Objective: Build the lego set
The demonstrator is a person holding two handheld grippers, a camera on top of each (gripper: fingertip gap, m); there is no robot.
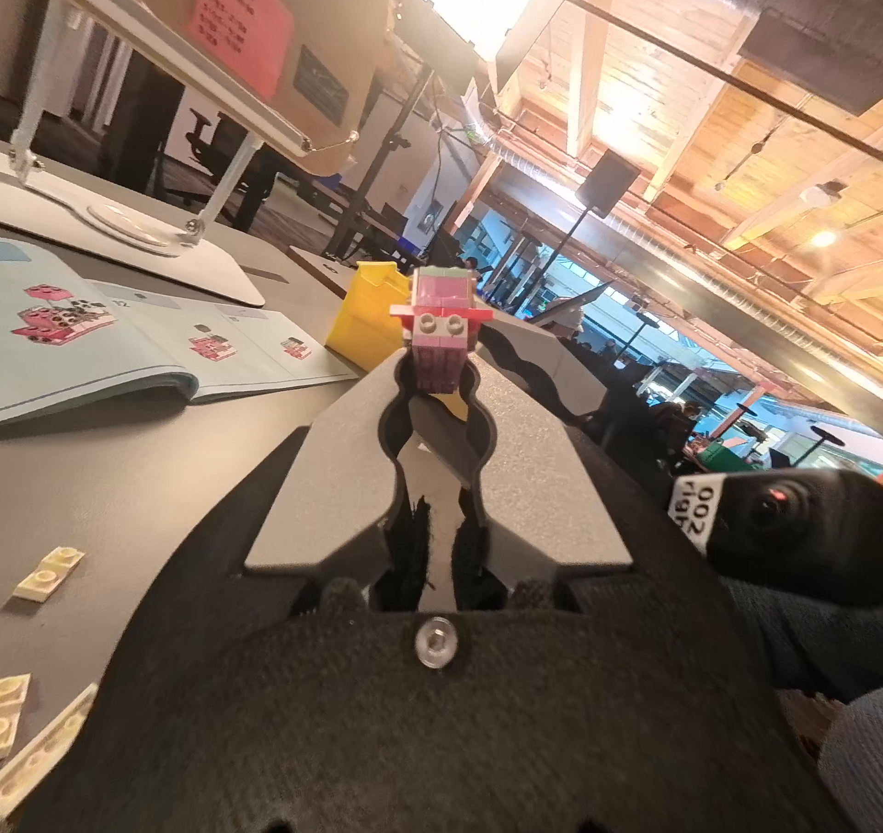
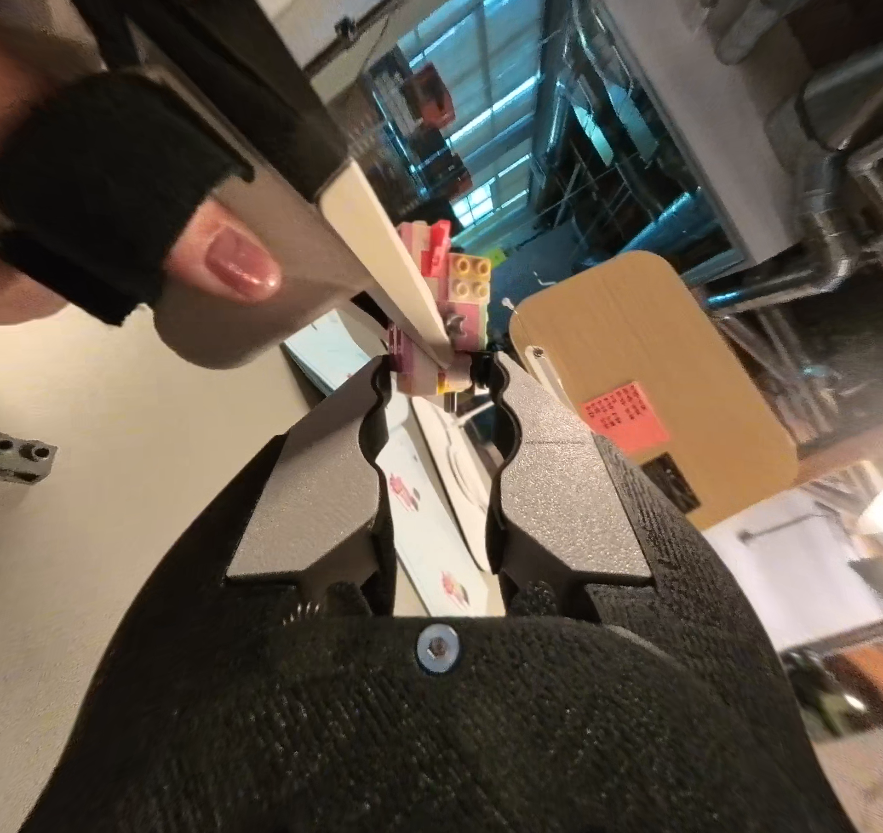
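Note:
A small brick model, pink and red with a pale studded piece and a purple base, is held up in the air. My left gripper is shut on its purple base. In the right wrist view the same model sits between the tips of my right gripper, whose pads press on its lower end from both sides. One left gripper finger crosses in front of the model there, with a person's thumb on it. One finger of the right gripper shows beside the model in the left wrist view.
An open instruction booklet lies on the grey table, a yellow bin behind it. Cream plates lie at the near left. A stand with a brown board and a pink note rises over the table. A grey brick lies at the left. Both grippers' tips are close together, under 4 cm apart.

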